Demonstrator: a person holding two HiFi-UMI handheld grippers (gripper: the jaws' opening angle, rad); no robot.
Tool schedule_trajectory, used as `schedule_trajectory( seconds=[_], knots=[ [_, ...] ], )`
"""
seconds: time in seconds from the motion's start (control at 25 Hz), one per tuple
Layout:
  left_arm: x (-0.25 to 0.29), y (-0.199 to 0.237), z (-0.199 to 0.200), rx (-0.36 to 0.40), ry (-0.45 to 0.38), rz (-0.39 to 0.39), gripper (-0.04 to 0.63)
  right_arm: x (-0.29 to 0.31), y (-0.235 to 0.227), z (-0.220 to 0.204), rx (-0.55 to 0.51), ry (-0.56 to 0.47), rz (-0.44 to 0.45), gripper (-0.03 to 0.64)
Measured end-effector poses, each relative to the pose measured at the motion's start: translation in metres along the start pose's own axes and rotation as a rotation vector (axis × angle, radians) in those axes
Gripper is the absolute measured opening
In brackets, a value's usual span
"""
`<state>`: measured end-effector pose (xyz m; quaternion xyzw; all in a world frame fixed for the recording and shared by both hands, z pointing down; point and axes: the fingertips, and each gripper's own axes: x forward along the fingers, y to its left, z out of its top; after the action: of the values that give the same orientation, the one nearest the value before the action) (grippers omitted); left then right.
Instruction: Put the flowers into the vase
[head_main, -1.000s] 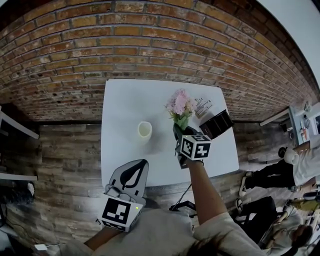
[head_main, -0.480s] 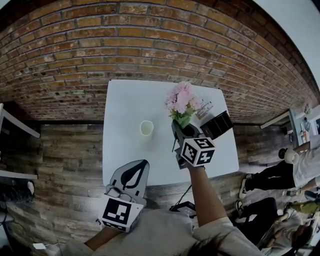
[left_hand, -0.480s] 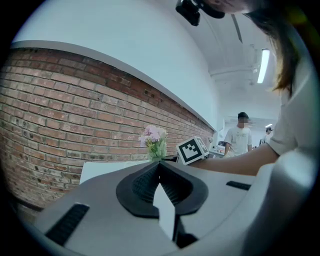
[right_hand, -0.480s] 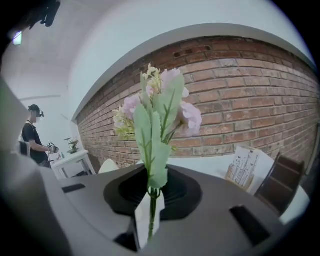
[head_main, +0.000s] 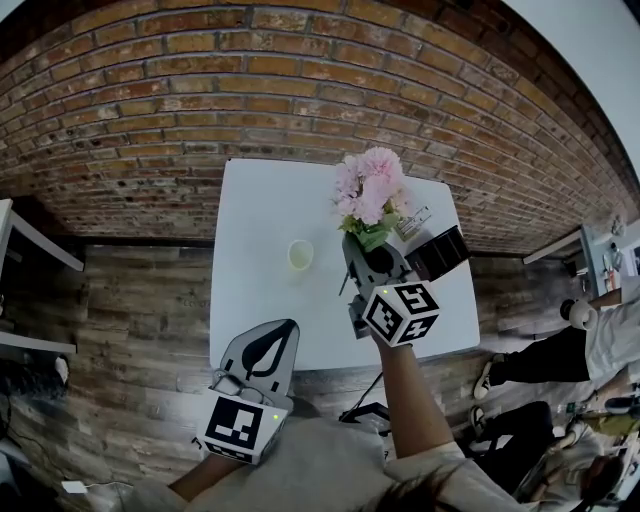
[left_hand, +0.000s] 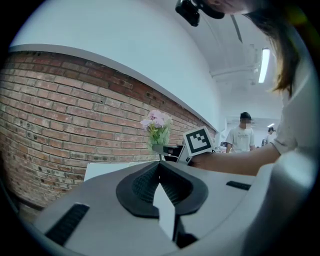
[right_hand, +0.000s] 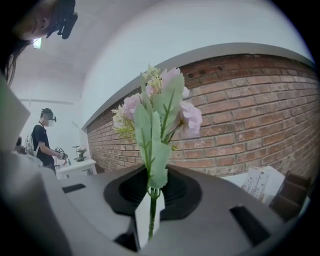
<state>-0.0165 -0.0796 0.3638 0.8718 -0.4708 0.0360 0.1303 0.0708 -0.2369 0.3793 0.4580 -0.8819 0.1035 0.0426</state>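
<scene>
— Progress on the left side first: what was that hand doing?
— Nothing yet. The left claw (head_main: 287, 326) hung by the near edge of the white square surface (head_main: 250, 200), jaws pressed together with nothing between them.
— And the vase?
— The small cream cylindrical vase (head_main: 299, 255) stood upright on the surface, left of centre. As far as the head view showed, its mouth was empty.
— So where were the flowers?
— The bunch of pink artificial flowers with green leaves (head_main: 368, 190) looked lifted clear of the surface, to the right of the vase and apart from it. The right claw (head_main: 368, 248) was clamped on the thin green stem (right_hand: 152, 212), blooms pointing away from the jaws.
— Anything further right?
— A black open box (head_main: 437, 250) and a white printed card (head_main: 411, 218), neither involved.
— Your verdict?
— I judged the pick-up done. Carrying the stem over the vase, lowering it in and letting go were all left.
</scene>
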Motion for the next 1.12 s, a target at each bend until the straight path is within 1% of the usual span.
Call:
schedule_trajectory(
  seconds=[0.2,0.36,0.6,0.84,1.0,1.12],
  knots=[
    [-0.005,0.001,0.001,-0.001,0.000,0.008,0.008,0.000,0.019,0.023,-0.031,-0.086,0.027,0.052],
    [-0.009,0.006,-0.001,-0.002,-0.003,0.022,0.008,-0.001,0.033,0.041,-0.036,-0.167,0.047,0.052],
    [-0.015,0.012,-0.001,-0.008,-0.008,0.047,0.008,-0.001,0.049,0.065,-0.049,-0.256,0.078,0.052],
    [-0.024,0.022,0.000,-0.017,-0.009,0.088,0.008,0.008,0.064,0.077,-0.073,-0.318,0.106,0.052],
    [-0.028,0.027,-0.001,-0.021,-0.009,0.115,0.008,0.013,0.066,0.075,-0.100,-0.326,0.110,0.052],
    [-0.031,0.035,-0.001,-0.026,-0.008,0.131,0.008,0.022,0.067,0.069,-0.102,-0.326,0.107,0.052]
  ],
)
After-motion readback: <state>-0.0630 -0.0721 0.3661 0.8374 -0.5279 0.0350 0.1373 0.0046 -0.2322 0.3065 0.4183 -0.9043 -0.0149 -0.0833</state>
